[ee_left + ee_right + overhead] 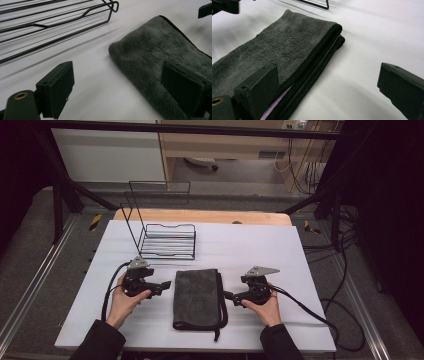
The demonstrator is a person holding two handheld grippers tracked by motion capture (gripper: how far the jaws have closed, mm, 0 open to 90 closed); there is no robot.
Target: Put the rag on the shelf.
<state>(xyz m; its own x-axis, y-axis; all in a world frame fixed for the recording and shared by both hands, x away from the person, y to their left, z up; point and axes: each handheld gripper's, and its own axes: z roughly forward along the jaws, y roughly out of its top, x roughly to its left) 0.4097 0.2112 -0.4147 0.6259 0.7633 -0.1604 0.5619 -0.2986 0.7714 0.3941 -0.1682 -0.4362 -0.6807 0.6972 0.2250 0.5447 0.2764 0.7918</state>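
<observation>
A folded dark grey towel [196, 298] lies flat on the white table top [300, 270], between my two grippers. My left gripper [165, 285] rests on the table at the towel's left edge, open and empty. In the left gripper view the towel [160, 57] lies under the right jaw and bare table under the left one. My right gripper [229, 295] sits at the towel's right edge, open too. Its own view has the towel's folded black-trimmed edge [317, 57] beside the left jaw, with a purple layer showing inside the fold.
A black wire rack [165, 237] stands just behind the towel, and its base wires [50, 22] run across the top of the left gripper view. Cables trail off the table's right side [325, 315]. A wooden board edge [200, 216] lies at the table's back.
</observation>
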